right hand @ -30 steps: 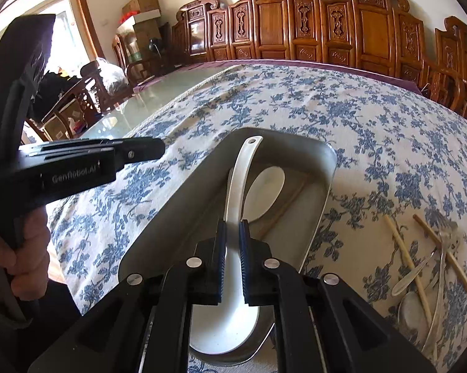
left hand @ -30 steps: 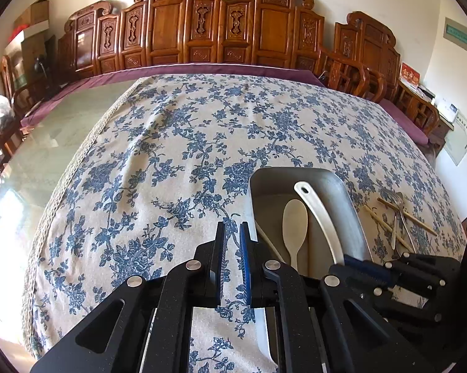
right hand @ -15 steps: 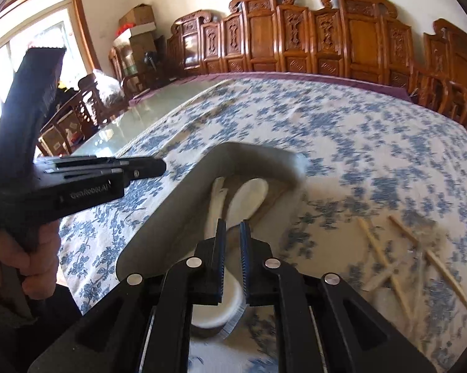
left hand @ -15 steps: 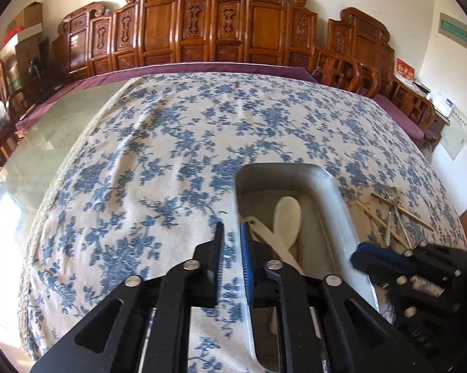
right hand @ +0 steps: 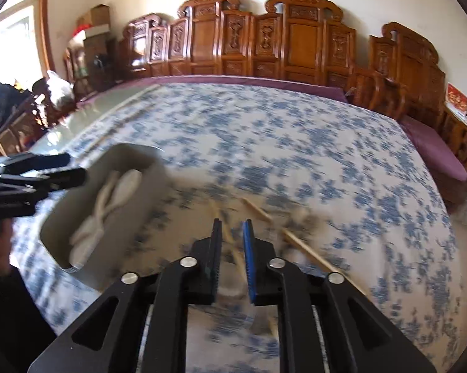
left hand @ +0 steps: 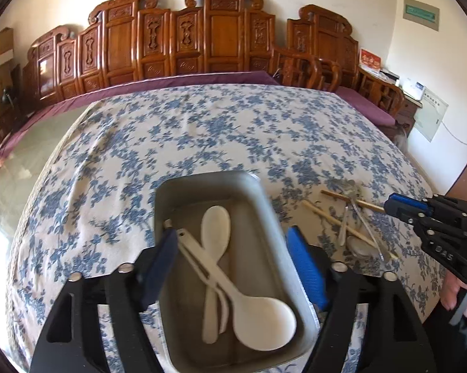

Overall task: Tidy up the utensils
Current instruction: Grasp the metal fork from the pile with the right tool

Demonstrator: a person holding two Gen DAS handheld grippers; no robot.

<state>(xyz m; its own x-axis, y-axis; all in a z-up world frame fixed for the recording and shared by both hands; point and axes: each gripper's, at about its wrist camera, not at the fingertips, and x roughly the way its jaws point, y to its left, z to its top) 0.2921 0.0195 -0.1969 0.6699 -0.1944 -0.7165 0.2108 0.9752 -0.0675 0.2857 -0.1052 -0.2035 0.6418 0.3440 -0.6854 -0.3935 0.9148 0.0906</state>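
Note:
A grey metal tray sits on the blue-flowered tablecloth and holds white spoons, crossed over each other. My left gripper is open, its jaws straddling the tray from above, empty. My right gripper is partly open and empty, over a loose pile of wooden chopsticks and metal cutlery to the right of the tray. The pile also shows in the left wrist view, with the right gripper beside it. The right wrist view is blurred.
The table's bare glass top lies left of the cloth. Carved wooden chairs line the far side. The near table edge is close below both grippers.
My right gripper let go of the long white spoon in the tray, swung right to the chopstick pile and opened a little. My left gripper opened wide and moved over the tray.

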